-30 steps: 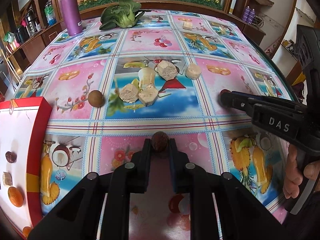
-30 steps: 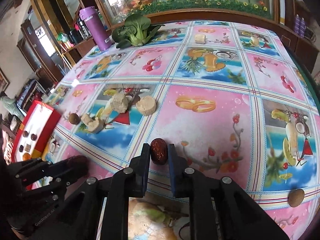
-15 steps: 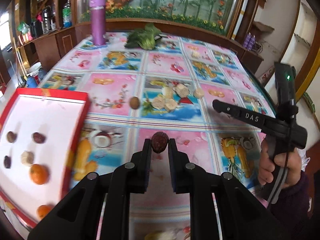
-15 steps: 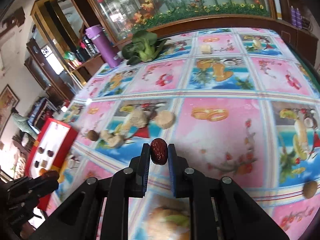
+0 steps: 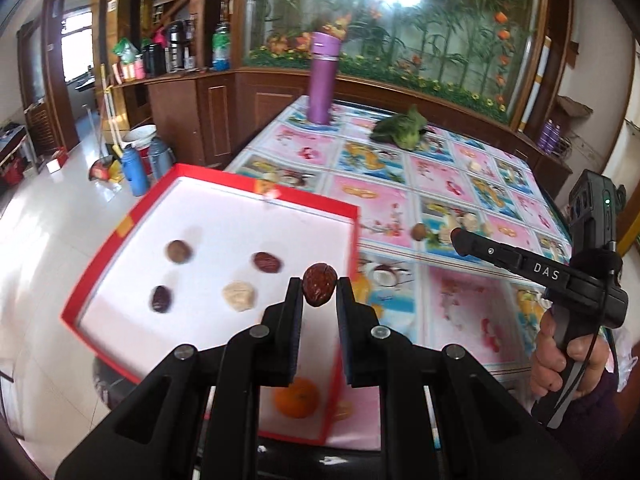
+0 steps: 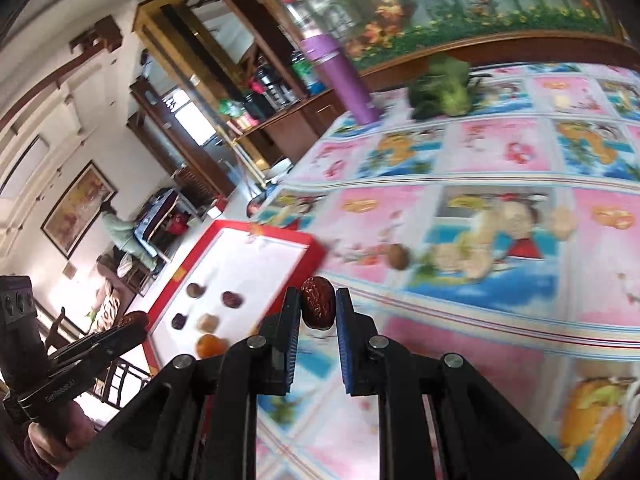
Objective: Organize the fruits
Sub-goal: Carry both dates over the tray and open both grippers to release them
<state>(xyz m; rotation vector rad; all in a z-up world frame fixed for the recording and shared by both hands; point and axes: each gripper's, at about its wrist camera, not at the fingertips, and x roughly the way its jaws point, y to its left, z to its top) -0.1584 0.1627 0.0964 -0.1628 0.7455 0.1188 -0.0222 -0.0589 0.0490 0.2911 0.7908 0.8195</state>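
Observation:
My left gripper is shut on a wrinkled red date and hangs over the right part of the red-rimmed white tray. In that tray lie two dark dates, a round brown fruit, a pale lump and an orange. My right gripper is shut on another red date above the tablecloth, just right of the tray. A brown round fruit and several pale lumps lie on the cloth further right.
A purple flask and a green leafy vegetable stand at the table's far end. The tray juts over the table's left edge above a tiled floor with bottles. A hand holds the right gripper's handle.
Both grippers have swung left toward the tray, each still holding its date. The left one has gone from over the tablecloth to over the tray.

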